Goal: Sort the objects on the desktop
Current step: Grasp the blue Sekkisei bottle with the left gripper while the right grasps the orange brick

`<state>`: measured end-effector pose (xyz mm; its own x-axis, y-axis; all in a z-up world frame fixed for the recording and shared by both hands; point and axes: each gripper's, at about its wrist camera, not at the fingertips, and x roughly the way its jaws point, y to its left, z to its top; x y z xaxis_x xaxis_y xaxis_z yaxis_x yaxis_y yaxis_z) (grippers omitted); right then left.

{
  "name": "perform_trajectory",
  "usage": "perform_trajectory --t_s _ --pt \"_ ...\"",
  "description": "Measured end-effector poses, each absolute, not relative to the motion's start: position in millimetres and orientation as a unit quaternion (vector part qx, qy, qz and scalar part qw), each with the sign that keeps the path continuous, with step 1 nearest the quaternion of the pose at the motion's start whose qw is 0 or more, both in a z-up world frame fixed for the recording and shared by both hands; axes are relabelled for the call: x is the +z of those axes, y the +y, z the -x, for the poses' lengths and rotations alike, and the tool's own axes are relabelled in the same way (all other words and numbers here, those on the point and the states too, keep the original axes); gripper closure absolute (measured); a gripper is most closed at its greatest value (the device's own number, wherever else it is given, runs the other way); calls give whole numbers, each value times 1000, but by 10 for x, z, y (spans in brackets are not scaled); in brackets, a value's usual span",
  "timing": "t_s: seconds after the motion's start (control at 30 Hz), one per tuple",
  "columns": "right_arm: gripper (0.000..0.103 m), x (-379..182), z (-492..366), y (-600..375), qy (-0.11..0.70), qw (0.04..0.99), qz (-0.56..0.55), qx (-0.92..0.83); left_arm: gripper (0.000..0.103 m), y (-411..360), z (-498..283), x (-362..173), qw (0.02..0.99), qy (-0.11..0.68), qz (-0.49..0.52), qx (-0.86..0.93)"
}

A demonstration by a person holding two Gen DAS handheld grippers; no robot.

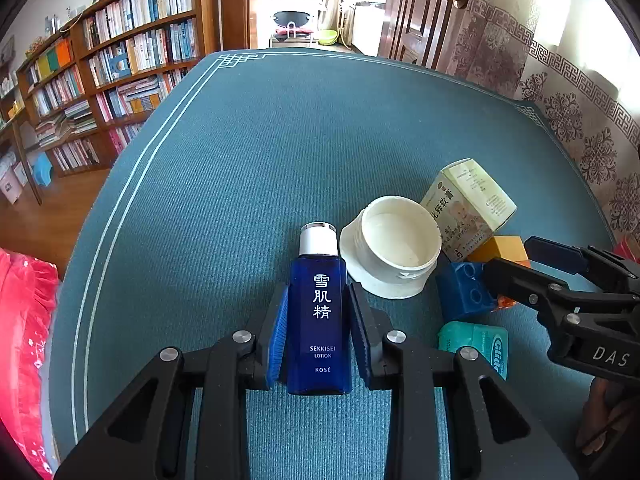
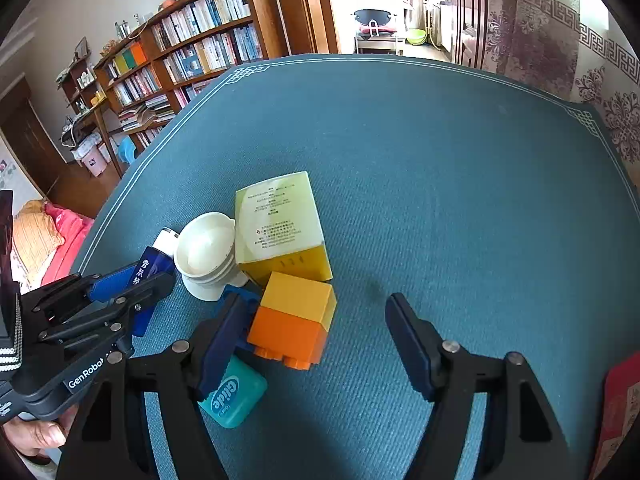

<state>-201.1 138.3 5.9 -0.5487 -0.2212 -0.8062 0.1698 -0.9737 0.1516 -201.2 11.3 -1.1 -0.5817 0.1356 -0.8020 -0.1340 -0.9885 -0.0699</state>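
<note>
the teal tabletop (image 2: 440, 160) carries a small clutter. the left gripper (image 1: 318, 320) pinches a blue lotion bottle (image 1: 320, 320) beside a white jar (image 1: 394, 246). the right gripper (image 2: 320, 344), jaws spread, straddles orange-yellow blocks (image 2: 296, 320) near a carton (image 2: 276, 220).

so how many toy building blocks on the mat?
3: yellow block stacked on orange block; blue block beside them, by the white jar. More may be hidden.

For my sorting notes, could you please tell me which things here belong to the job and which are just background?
Job: lotion bottle, white jar, carton, blocks, floss.
Background: bookshelf, door, red cloth.
</note>
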Motion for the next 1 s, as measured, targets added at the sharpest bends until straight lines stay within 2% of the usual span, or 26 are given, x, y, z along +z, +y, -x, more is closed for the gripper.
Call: perform_trajectory --t_s 0.17,0.3,0.57,0.73,0.87,1.0 --pt "38 87 1928 1501 -42 98 -454 -884 71 97 1998 -12 75 1 450 890" --pt "38 73 1893 1603 -54 94 -456 -883 71 133 1995 -2 71 9 450 890" --pt "39 -17 1932 1527 -14 82 -469 -879 71 173 1979 -16 67 19 448 892" --pt "48 -8 1917 1572 -11 75 -464 -882 71 157 1985 -15 69 13 446 892" --pt "66 3 1862 1658 -24 69 -463 -884 71 152 1980 -11 73 7 445 892" --pt "67 64 1743 1764 -40 67 -455 -887 71 198 1940 15 94 9 442 892"
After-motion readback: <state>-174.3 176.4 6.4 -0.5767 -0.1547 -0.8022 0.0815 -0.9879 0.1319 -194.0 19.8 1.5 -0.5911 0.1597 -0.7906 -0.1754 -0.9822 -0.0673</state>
